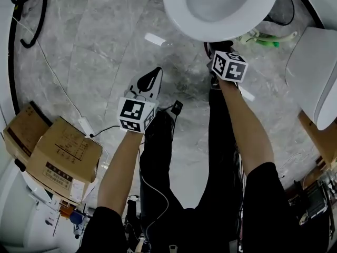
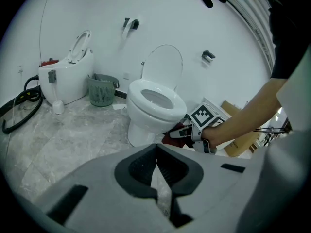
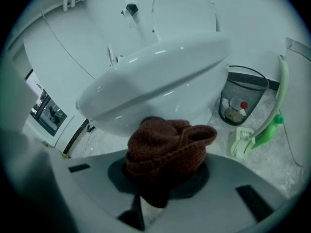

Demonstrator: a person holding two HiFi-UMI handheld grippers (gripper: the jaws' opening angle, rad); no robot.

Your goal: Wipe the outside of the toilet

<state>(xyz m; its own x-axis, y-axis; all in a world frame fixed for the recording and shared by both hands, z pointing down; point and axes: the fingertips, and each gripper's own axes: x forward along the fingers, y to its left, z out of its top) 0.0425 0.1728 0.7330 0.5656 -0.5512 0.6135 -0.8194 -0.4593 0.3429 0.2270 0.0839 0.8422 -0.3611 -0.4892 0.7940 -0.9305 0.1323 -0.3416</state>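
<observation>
Cloth (image 3: 165, 152), brown and knitted, is gripped in a thick bunch by the right tongs (image 1: 218, 47), whose jaws are closed on its lower folds while the rest bulges out ahead of them. The left tongs (image 2: 156, 154) are held lower and further back, over the grey marbled floor (image 1: 105, 62). Their jaws are brought together at the tips and nothing is carried between them.

Just beyond the cloth stands the toilet (image 3: 155, 81). Its white outer curve is seen directly above and ahead of the bunch, below the rim, at the bowl's front. The seat is down and the lid is raised against the wall. Whether cloth and porcelain are already touching cannot be told, though they are very close.

The step in hand is judged to be the wiping of the bowl's outer front (or the very start of it). For the next move, the cloth would need to be pressed onto the porcelain and swept round the curve under the rim, then down toward the base, with the grip kept firm so that the bunch is not dragged loose. No part for the left tongs is apparent.

Further off, a dark mesh basket (image 3: 245, 98) and a green-handled brush (image 3: 272, 125) are seen to the toilet's side, near the wall.
</observation>
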